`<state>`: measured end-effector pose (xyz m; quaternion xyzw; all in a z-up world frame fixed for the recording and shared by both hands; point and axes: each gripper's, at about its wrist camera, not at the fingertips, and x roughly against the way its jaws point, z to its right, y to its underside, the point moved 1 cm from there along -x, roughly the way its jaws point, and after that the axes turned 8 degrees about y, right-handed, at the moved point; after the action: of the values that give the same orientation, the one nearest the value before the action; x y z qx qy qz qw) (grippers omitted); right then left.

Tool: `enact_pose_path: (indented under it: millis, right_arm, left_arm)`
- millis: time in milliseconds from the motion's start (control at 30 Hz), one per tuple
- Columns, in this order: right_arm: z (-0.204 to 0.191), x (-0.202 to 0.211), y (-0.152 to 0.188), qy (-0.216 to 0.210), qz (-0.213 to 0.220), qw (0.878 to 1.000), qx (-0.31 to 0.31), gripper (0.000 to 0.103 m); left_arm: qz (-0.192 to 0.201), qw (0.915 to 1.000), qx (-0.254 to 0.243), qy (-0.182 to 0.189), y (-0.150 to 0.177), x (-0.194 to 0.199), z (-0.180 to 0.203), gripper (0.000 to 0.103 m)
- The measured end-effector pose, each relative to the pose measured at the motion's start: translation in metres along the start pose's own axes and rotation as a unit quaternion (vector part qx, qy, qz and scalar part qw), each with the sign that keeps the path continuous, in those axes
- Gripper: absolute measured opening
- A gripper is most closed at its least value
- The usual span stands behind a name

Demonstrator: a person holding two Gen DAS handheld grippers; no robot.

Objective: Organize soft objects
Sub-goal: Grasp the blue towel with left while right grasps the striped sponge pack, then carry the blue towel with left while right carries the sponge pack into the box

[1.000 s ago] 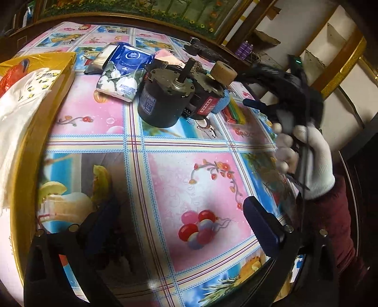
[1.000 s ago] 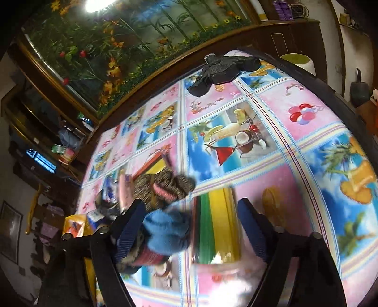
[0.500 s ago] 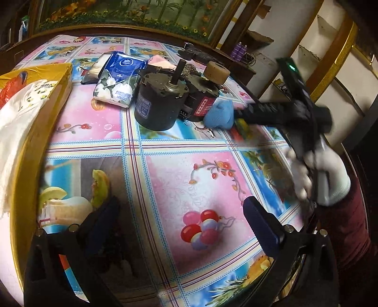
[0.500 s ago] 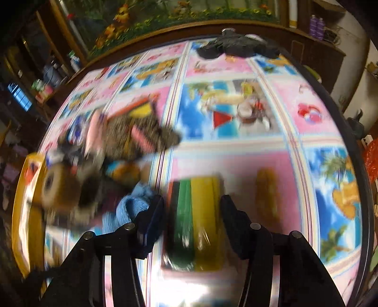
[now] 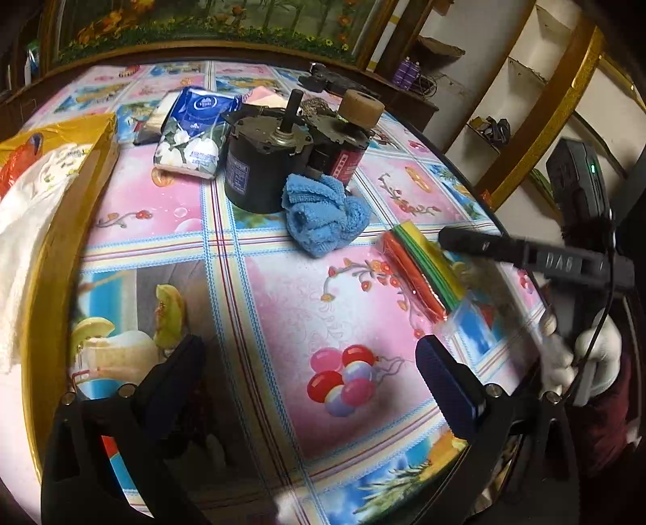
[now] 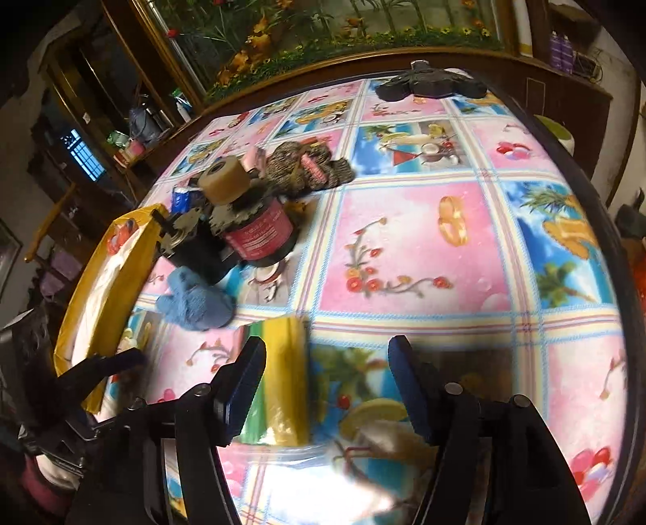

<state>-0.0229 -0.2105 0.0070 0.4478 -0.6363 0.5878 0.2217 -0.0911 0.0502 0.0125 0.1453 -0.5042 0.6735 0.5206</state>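
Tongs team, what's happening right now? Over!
Left tongs open, empty. Right tongs just opening, striped cloth pack between them, not pinched. Blue towel lying against the motors.

Home interior, likely a living or dining room. Round table (image 6: 424, 242) under a glossy printed oilcloth (image 5: 282, 307) with fruit, drinks, balloons, palms. Dark wooden cabinetry (image 6: 565, 93) runs behind it, under a large framed flower painting (image 6: 323, 24). White alcove shelves (image 5: 504, 101) with gold trim hold small clutter. 2 purple bottles (image 5: 407, 72) and cables sit on the cabinet top. Household oddments on the table: tissue pack (image 5: 194, 133), 2 small motors (image 5: 282, 161), a towel (image 5: 323, 218).
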Motion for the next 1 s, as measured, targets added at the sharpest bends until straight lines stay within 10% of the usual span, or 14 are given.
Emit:
enact_pose_path:
  millis: [233,433,767,800,867,1000]
  right_arm:
    - [-0.033,-0.012,0.014,0.021,-0.003,0.999,0.038,0.081]
    - [-0.051,-0.013,0.021,0.063,0.004,0.994,0.087,0.048]
    - [-0.037,-0.001,0.026,0.031,0.007,0.997,0.074,0.048]
    - [-0.037,-0.001,0.026,0.031,0.008,0.997,0.075,0.048]
    - [-0.037,0.0,0.026,0.035,0.008,0.997,0.075,0.048]
    - [-0.04,0.001,0.029,0.049,0.011,0.996,0.071,0.046]
  left_arm:
    - [0.033,0.9965,0.074,0.021,-0.032,0.017,-0.013,0.103]
    - [0.036,0.9985,0.042,-0.001,-0.06,-0.006,0.011,0.103]
    - [0.01,0.998,0.027,-0.057,-0.069,-0.06,0.008,0.101]
    - [0.001,0.9981,0.016,-0.06,-0.069,-0.063,0.01,0.095]
    - [-0.01,0.9962,-0.023,-0.083,-0.066,-0.062,0.018,0.037]
    - [-0.016,0.9969,-0.04,-0.066,-0.057,-0.048,0.024,0.038]
